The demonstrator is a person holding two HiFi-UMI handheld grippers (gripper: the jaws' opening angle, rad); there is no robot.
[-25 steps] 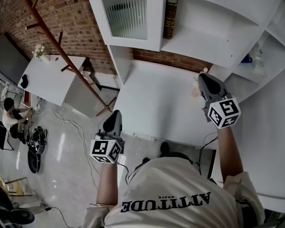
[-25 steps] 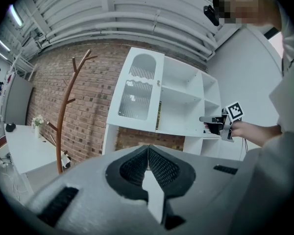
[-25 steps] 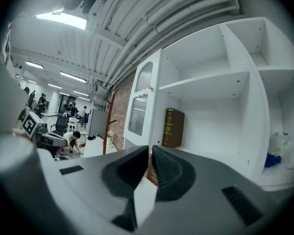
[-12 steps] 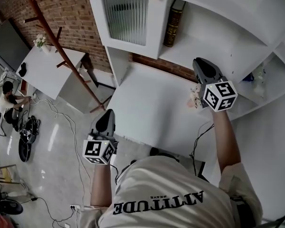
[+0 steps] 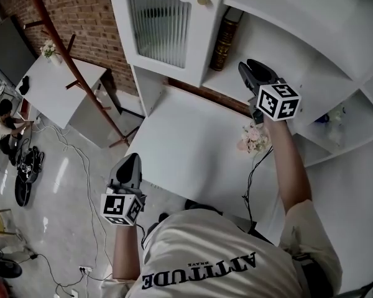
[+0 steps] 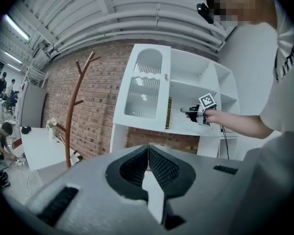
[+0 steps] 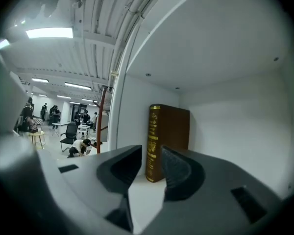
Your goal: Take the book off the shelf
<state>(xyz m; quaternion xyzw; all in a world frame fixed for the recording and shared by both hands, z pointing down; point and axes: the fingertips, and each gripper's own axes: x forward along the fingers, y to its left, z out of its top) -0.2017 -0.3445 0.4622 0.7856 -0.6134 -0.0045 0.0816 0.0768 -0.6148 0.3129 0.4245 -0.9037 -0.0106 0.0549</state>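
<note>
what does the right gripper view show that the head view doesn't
Only the right gripper view: the right gripper's jaws standing apart, just been opening, nothing between them yet, lined up on the book. Only the head view: the left gripper, the flowers and the desk. Both: the book upright on the white shelf, ahead of the right gripper.

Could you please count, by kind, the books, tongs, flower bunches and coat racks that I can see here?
Book: 1
Tongs: 2 (left tongs, right tongs)
Flower bunches: 2
Coat rack: 1
Total: 6
</note>
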